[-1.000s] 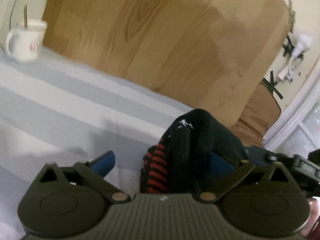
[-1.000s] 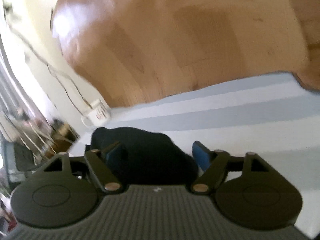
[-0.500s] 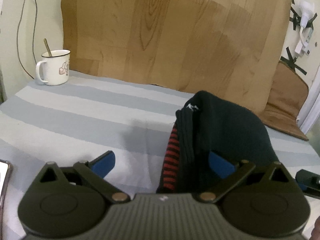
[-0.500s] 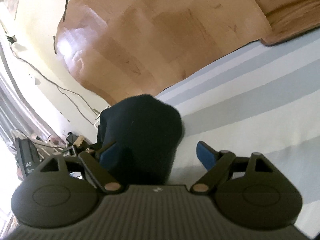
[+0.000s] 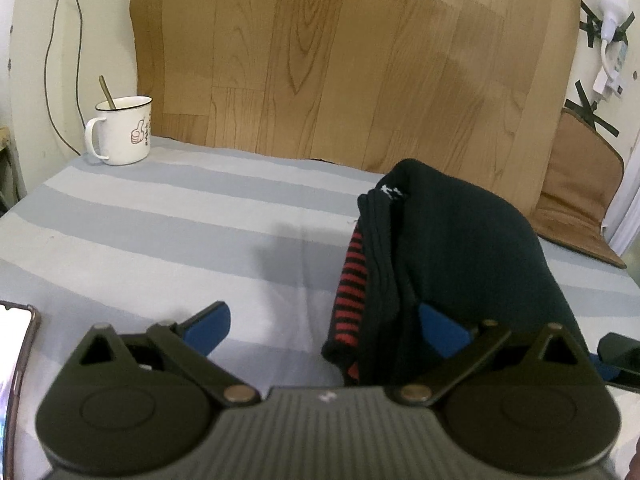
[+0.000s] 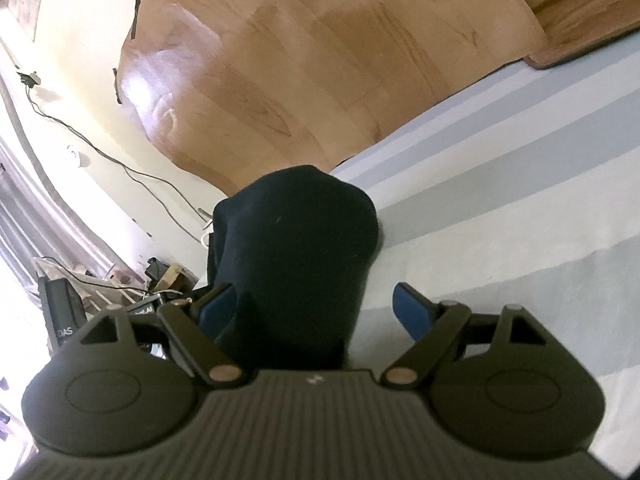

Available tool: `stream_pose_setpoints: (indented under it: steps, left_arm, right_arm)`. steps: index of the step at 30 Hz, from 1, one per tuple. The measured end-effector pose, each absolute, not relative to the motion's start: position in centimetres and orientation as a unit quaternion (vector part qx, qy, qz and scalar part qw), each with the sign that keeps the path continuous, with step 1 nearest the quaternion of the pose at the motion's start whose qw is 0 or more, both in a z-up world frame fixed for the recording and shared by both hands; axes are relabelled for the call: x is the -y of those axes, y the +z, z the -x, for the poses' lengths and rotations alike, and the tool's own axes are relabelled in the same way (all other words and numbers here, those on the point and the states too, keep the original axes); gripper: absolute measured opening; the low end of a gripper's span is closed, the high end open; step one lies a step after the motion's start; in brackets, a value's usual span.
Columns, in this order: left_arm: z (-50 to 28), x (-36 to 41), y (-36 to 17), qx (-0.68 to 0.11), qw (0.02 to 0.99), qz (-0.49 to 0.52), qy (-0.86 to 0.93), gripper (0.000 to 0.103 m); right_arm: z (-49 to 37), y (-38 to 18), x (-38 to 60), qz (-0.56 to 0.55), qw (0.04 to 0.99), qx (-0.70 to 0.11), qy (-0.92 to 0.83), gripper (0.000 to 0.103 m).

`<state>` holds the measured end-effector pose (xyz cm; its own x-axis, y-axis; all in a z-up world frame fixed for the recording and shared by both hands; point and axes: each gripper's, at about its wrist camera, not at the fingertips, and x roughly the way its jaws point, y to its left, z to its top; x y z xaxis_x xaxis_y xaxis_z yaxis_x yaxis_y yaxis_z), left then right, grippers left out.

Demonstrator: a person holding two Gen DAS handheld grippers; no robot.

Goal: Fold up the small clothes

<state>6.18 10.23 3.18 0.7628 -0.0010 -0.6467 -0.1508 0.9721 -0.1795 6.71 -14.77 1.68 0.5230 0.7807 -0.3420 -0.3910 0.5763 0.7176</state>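
Note:
A bundle of dark socks, black with a red-striped cuff, is heaped on the grey-and-white striped cloth. My left gripper is open; the bundle lies against its right finger and partly between the fingers. In the right wrist view the same dark bundle lies between the fingers of my right gripper, nearer the left finger, and that gripper is open too.
A white mug with a spoon stands at the far left corner. A phone lies at the near left edge. A wood-pattern sheet covers the wall behind. A brown mat lies at the far right. Cables and boxes sit beyond the table.
Both grippers have swung and steadied around the sock bundle. The left view has levelled out, so the mug and the phone now show. Both grippers stay open.

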Motion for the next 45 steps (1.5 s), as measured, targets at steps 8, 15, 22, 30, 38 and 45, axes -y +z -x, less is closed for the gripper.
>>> stream_pose_setpoints:
  steps: [8,15,22,30,38,45]
  left_arm:
    - [-6.2,-10.3,3.1,-0.345,0.931,0.110,0.043,0.103]
    - [-6.3,-10.1,3.0,-0.346,0.931,0.105,0.045,0.103]
    - [-6.3,-10.2,3.0,-0.348,0.931,0.105,0.047,0.103]
    - [-6.1,-10.4,2.9,-0.347,0.931,0.107,0.043,0.103]
    - [-5.1,-13.6,3.9,-0.312,0.929,0.189,-0.056,0.103]
    - [-8.1,-13.6,0.5,-0.368,0.890,0.237,-0.126,0.103]
  right_arm:
    - [-6.9,1.1,14.8,-0.295,0.818,-0.342,0.356,0.088]
    - [-7.1,0.1,15.4,-0.310,0.810,-0.347,0.358,0.088]
    - [-6.9,0.0,15.6,-0.307,0.810,-0.341,0.365,0.088]
    - [-7.0,0.0,15.8,-0.308,0.809,-0.339,0.367,0.088]
    - [-7.8,2.0,15.6,-0.299,0.810,-0.322,0.389,0.095]
    - [-10.2,1.7,10.7,-0.221,0.802,-0.360,0.422,0.095]
